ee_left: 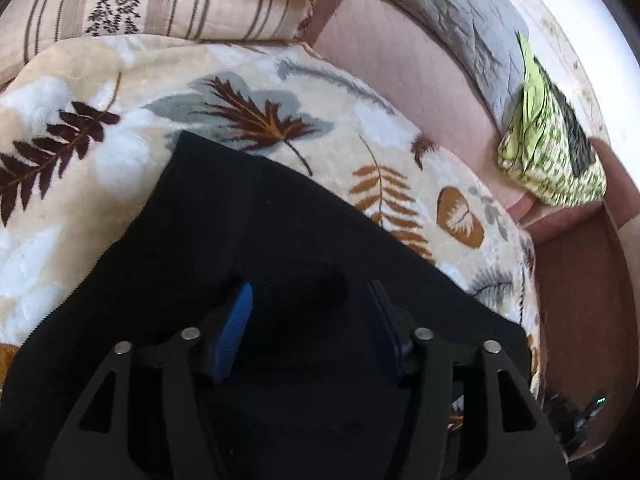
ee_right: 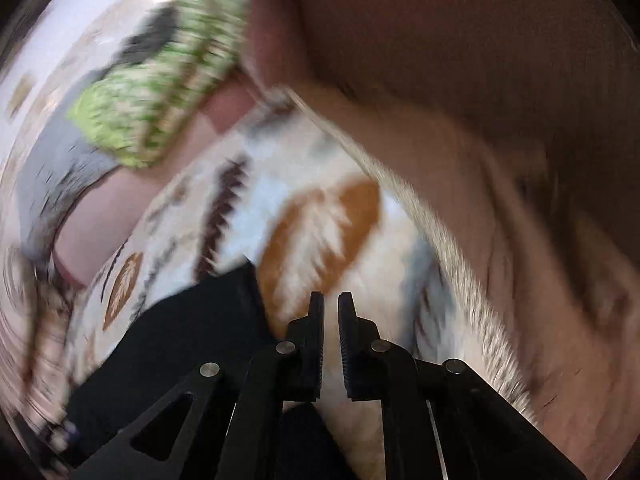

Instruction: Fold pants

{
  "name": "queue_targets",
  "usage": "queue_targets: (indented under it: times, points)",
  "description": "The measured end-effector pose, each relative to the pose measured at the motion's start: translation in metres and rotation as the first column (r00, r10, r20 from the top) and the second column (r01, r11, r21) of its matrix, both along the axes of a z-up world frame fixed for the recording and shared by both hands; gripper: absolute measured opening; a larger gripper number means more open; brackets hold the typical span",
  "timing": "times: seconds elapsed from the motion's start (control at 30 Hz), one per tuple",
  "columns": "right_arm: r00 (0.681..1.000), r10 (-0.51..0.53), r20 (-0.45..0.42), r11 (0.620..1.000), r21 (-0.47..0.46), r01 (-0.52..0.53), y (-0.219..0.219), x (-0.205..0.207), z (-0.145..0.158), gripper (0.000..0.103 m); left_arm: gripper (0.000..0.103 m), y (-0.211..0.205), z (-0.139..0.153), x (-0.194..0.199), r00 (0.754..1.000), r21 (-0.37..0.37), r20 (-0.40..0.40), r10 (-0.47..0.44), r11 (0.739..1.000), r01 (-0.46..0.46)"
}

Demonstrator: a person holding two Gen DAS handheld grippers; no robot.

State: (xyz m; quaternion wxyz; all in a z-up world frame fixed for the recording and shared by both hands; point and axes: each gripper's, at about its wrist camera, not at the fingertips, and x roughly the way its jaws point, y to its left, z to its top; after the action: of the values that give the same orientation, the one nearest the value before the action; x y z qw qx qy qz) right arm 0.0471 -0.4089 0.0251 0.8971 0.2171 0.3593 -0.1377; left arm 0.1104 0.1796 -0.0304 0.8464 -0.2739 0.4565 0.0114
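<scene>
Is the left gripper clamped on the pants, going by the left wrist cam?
No: the left gripper is wide open above the black pants, with fabric showing between its blue pads.

A cream fleece blanket (ee_left: pixel 120 184) with brown, orange and grey leaf prints fills the middle of the left wrist view. A striped beige cushion (ee_left: pixel 168 4) lies at upper left; pink upholstery (ee_left: pixel 404 68), a grey quilt (ee_left: pixel 460 20) and a green patterned cloth (ee_left: pixel 548 152) sit at right, under bright light along the upper right edge.

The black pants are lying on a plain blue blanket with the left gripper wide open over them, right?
Not quite. The blanket isn't plain blue: it's cream with brown and grey leaves, as the left wrist view shows. The black pants do lie on it, and the left gripper is wide open over them.
</scene>
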Motion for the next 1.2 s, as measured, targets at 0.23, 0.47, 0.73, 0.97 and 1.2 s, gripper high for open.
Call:
queue_targets:
  times: [0.23, 0.47, 0.73, 0.97, 1.2]
  points:
    - [0.915, 0.394, -0.086, 0.899, -0.169, -0.403, 0.083, 0.026, -0.01, 0.009, 0.091, -0.026, -0.005, 0.005, 0.997, 0.106, -0.005, -0.072, 0.992, 0.072]
    - [0.894, 0.395, -0.212, 0.913, -0.018, -0.407, 0.069, 0.039, -0.05, 0.008, 0.103, -0.071, -0.015, 0.008, 0.985, 0.389, -0.035, -0.167, 0.906, 0.167]
    - [0.883, 0.438, -0.166, 0.897, 0.026, -0.441, 0.072, 0.038, -0.049, 0.041, 0.103, -0.071, -0.016, 0.011, 0.985, 0.401, -0.049, -0.165, 0.9, 0.17]
    - [0.841, 0.493, -0.222, 0.841, -0.125, -0.526, 0.113, 0.036, -0.05, 0.081, 0.103, -0.073, -0.018, 0.012, 0.983, 0.414, -0.064, -0.172, 0.892, 0.183]
    - [0.851, 0.491, -0.188, 0.853, -0.097, -0.513, 0.106, 0.034, -0.05, 0.082, 0.103, -0.073, -0.018, 0.011, 0.985, 0.416, -0.052, -0.166, 0.893, 0.172]
